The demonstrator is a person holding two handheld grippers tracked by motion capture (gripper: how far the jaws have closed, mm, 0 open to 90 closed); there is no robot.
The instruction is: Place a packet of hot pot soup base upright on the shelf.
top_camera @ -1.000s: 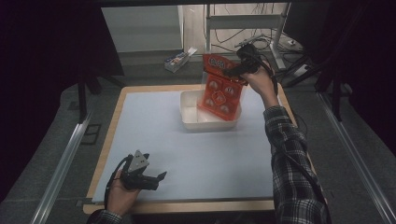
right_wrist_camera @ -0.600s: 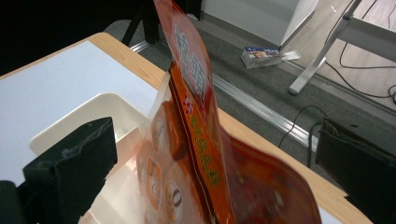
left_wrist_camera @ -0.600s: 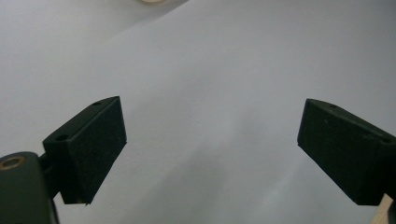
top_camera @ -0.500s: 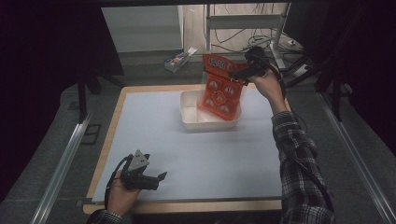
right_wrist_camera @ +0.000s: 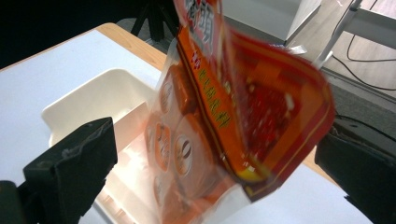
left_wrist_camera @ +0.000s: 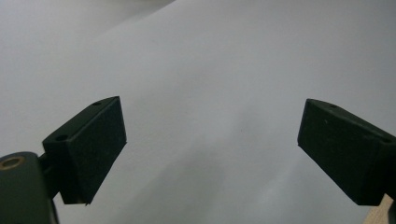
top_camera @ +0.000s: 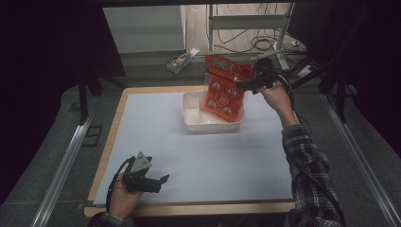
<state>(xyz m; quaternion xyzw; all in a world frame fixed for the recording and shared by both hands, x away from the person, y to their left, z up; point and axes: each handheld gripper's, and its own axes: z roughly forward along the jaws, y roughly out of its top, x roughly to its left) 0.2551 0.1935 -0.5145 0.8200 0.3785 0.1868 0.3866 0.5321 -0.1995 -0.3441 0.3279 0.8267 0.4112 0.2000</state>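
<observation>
Orange snack pack (top_camera: 222,92) already standing in white bin (top_camera: 191,113) at 12 o'clock, right gripper (top_camera: 246,84) jaws spread, left gripper (top_camera: 158,182) spread, idle.

I see a pale worktop (top_camera: 189,156) with a wooden edge, standing on grey carpet (top_camera: 52,142). Metal rails (top_camera: 61,165) run along both sides. Beyond it, a white panel (top_camera: 142,28), a metal rack (top_camera: 246,19) and loose cables (top_camera: 265,45) lie on the lit floor; darkness flanks everything.

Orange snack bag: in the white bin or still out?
Partly in. The orange snack bag stands tilted, its bottom inside the white bin, its top sticking above the rim.
</observation>
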